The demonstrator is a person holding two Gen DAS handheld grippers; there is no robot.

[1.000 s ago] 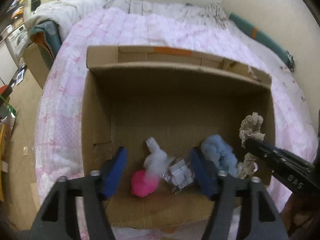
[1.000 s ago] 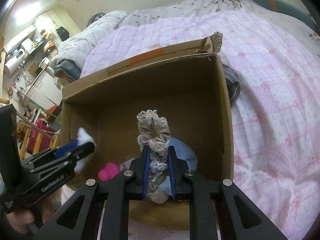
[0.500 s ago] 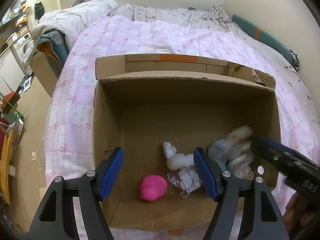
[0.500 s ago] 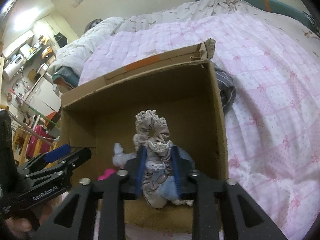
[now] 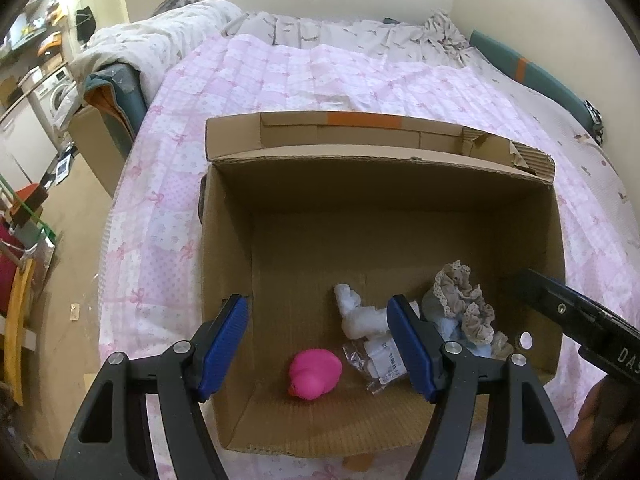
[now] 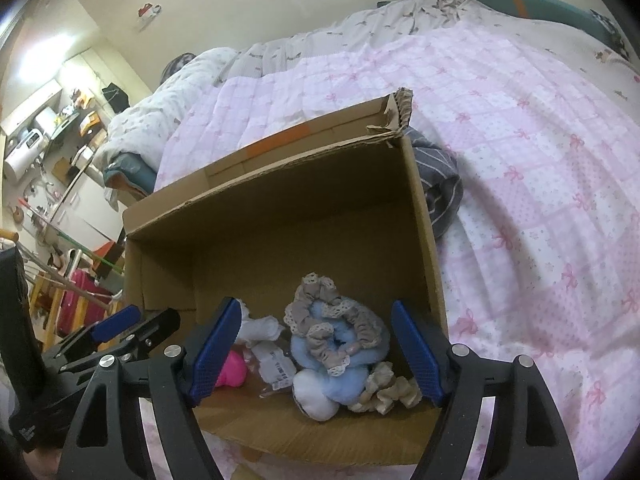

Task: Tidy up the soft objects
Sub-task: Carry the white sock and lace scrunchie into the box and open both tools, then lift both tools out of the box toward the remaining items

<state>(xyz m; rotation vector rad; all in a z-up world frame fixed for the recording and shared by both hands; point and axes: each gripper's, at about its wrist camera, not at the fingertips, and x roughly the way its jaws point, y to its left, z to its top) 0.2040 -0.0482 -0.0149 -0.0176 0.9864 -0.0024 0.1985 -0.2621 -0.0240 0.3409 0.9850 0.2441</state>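
An open cardboard box (image 5: pixel 224 264) (image 6: pixel 424 240) sits on a pink quilted bed. Inside lie a pink rubber duck (image 5: pixel 316 374) (image 6: pixel 232 372), a white sock (image 5: pixel 358 316) (image 6: pixel 260 328), a clear packet with a label (image 5: pixel 380 360) (image 6: pixel 276 364), a blue plush (image 6: pixel 340 372) and a beige lace scrunchie (image 5: pixel 460 300) (image 6: pixel 332 320) on top of it. My left gripper (image 5: pixel 320 348) is open and empty above the box's near edge. My right gripper (image 6: pixel 316 352) is open and empty above the plush and scrunchie.
A grey striped cloth (image 6: pixel 440 184) lies on the quilt just right of the box. A rumpled duvet (image 5: pixel 168 40) and pillows sit at the bed's far end. A teal bolster (image 5: pixel 536 80) runs along the wall. Furniture and clutter stand on the floor to the left.
My right gripper opened and let the lace scrunchie drop onto the blue plush in the box. My left gripper released the white sock into the box and pulled back.
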